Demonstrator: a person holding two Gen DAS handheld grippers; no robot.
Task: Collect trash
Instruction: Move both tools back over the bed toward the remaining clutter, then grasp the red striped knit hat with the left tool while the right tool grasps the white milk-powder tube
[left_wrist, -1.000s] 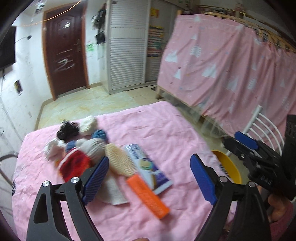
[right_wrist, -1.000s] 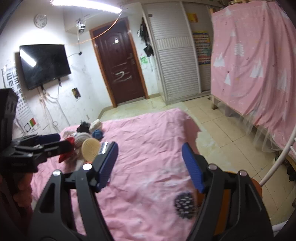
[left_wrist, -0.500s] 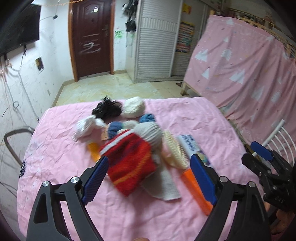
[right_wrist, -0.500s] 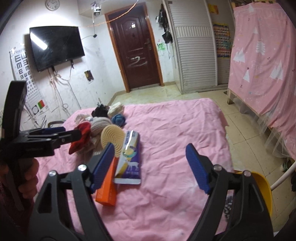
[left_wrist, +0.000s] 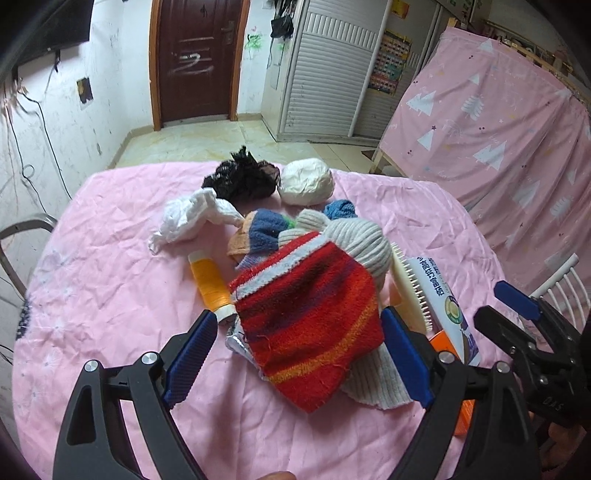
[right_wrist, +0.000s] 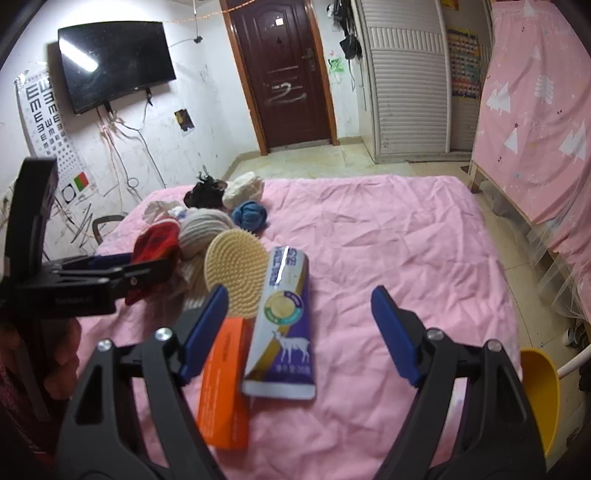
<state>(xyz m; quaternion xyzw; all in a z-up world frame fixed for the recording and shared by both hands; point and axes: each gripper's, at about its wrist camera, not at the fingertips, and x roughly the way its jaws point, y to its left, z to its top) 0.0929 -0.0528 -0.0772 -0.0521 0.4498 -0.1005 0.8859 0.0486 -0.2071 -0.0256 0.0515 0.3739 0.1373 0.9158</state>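
My left gripper wide open around red knit; pinch low, lift clear of brush. Right gripper open, empty, over tube.

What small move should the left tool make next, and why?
Probably lower the left tool a little and close on the red knit cloth. Its fingers stand open on either side of the cloth, which lies on top of the pile on the pink sheet, and neither tool holds anything yet.

Both wrist views forward, sharing pink table.
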